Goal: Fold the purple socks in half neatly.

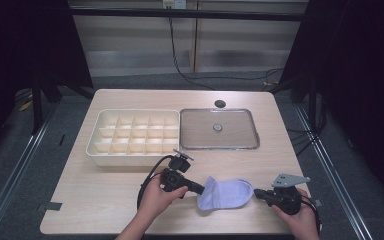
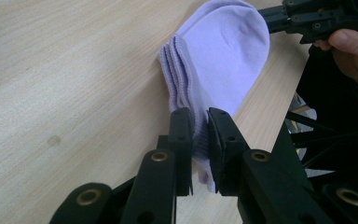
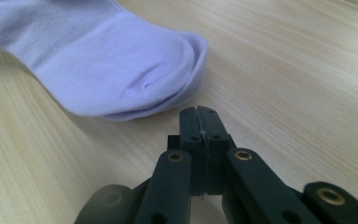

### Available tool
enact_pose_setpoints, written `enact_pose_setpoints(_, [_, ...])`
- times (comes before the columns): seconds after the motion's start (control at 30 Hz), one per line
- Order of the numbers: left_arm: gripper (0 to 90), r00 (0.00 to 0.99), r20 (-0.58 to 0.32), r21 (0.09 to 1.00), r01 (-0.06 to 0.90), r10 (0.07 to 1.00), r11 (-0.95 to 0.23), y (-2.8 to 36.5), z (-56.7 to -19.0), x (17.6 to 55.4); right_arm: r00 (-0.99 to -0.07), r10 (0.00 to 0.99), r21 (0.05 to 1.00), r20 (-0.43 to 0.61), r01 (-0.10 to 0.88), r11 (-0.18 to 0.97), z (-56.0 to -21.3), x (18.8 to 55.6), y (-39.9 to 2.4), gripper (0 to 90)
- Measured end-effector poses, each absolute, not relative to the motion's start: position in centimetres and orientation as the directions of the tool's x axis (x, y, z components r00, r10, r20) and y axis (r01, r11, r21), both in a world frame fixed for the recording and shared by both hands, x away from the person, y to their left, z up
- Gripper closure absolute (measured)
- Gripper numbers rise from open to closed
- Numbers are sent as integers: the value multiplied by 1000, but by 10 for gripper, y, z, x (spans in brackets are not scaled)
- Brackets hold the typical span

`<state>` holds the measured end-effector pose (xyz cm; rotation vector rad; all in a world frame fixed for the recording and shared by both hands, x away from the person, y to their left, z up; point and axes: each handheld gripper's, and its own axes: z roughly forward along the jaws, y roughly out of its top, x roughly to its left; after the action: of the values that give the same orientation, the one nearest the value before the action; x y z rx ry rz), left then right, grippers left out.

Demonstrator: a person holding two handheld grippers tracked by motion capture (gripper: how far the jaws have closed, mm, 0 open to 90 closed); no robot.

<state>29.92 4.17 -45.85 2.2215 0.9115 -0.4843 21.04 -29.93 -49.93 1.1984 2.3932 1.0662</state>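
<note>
A folded lavender sock (image 1: 226, 193) lies flat on the wooden table near its front edge. My left gripper (image 1: 203, 190) comes in from the left and is shut on the sock's cuff end; in the left gripper view its jaws (image 2: 199, 114) pinch the ribbed layers of the sock (image 2: 219, 51). My right gripper (image 1: 256, 193) rests just right of the toe end, apart from it. In the right gripper view its jaws (image 3: 199, 110) are pressed together with nothing between them, and the sock's rounded toe (image 3: 107, 70) lies just ahead. The right gripper (image 2: 272, 16) also appears past the toe in the left gripper view.
A cream box (image 1: 94, 137) divided into several small compartments stands at mid-table on the left. A shallow metal tray (image 1: 252, 131) with a small round knob (image 1: 218, 127) lies beside it on the right. A dark round hole (image 1: 220, 103) sits behind the tray.
</note>
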Motion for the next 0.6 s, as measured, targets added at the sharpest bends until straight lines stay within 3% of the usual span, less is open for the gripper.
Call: enact_pose_setpoints(0.6, [802,673,-546,435,737,499,-517,43,-455,298,-616,784,717,79,582,385,-499,228,-294,897])
